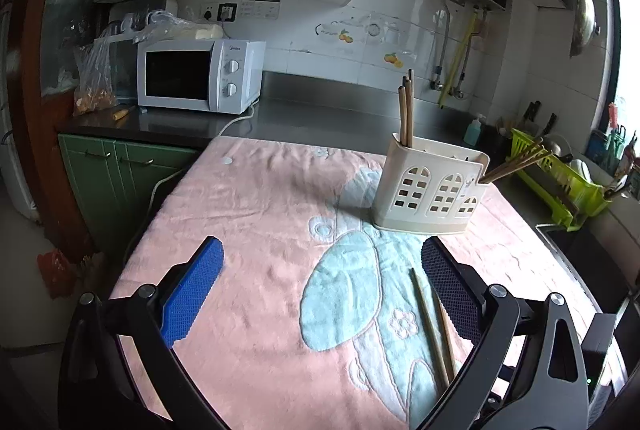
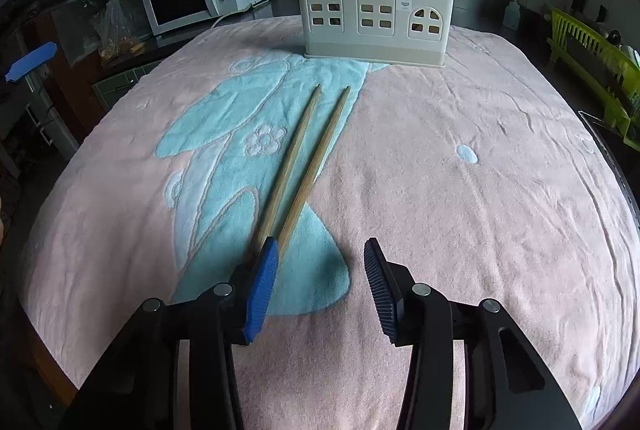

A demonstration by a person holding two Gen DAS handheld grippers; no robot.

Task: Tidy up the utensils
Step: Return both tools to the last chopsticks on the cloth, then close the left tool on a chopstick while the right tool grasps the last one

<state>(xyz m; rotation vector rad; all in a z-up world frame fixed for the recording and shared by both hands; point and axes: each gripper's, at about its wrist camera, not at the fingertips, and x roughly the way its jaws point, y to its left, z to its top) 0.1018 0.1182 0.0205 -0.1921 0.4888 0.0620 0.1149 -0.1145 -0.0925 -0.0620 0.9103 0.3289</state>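
While both the left gripper (image 1: 320, 286) and right gripper (image 2: 320, 282) gape empty, two chopsticks (image 2: 304, 166) lie before the holder (image 2: 372, 10).

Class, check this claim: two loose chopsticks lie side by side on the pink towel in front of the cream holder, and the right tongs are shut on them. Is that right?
Not quite. The two chopsticks do lie on the towel before the holder, but the right tongs are open and grip nothing, as the right wrist view shows.
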